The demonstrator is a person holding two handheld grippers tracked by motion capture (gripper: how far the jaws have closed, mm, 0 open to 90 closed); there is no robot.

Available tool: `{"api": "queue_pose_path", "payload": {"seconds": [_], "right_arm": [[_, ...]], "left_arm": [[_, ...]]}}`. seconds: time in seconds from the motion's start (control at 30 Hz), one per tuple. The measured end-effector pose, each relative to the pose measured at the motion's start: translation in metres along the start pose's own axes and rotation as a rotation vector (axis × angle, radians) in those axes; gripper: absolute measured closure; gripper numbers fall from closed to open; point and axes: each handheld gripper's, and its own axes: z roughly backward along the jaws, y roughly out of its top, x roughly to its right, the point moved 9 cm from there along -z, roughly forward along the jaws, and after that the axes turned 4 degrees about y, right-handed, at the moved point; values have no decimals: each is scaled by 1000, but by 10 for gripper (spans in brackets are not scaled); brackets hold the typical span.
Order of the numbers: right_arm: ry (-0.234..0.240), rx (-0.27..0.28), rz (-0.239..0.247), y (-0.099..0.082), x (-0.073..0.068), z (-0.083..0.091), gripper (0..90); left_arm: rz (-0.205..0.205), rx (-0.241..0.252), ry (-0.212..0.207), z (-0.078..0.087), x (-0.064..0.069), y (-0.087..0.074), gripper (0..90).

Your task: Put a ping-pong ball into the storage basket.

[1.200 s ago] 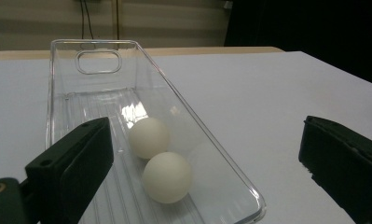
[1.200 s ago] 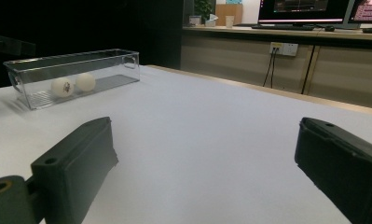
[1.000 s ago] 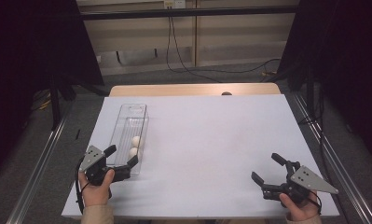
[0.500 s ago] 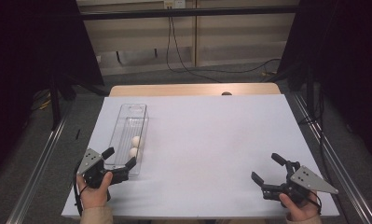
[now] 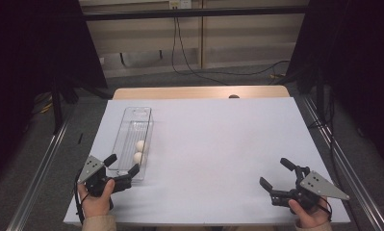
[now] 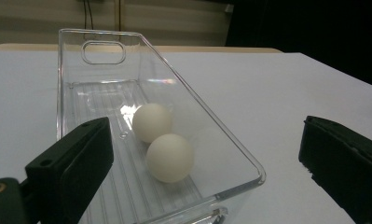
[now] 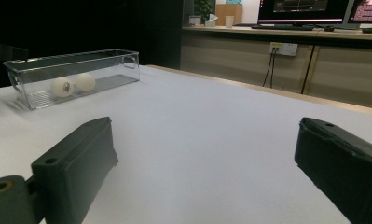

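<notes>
Clear ribbed tray [image 6: 72,60], two smooth balls [image 6: 169,157]

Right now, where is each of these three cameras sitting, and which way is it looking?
High view: above the person's side, looking forward and down on the white table; both hands, left gripper and right gripper show.
Left gripper view: rides the left gripper, looking between its open jaws at the near end of the clear box holding two white balls.
Right gripper view: rides the right gripper, low over the table, facing across it between its open jaws.
Shared: all three see the box and balls.
</notes>
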Motion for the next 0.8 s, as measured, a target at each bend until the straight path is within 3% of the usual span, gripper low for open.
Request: {"api": "queue_pose_path", "payload": {"seconds": [0.8], "right_arm": [[4,-3,7,0,-1,0,41]], "left_arm": [[-2,-15,7,-1,1,-6,30]]}}
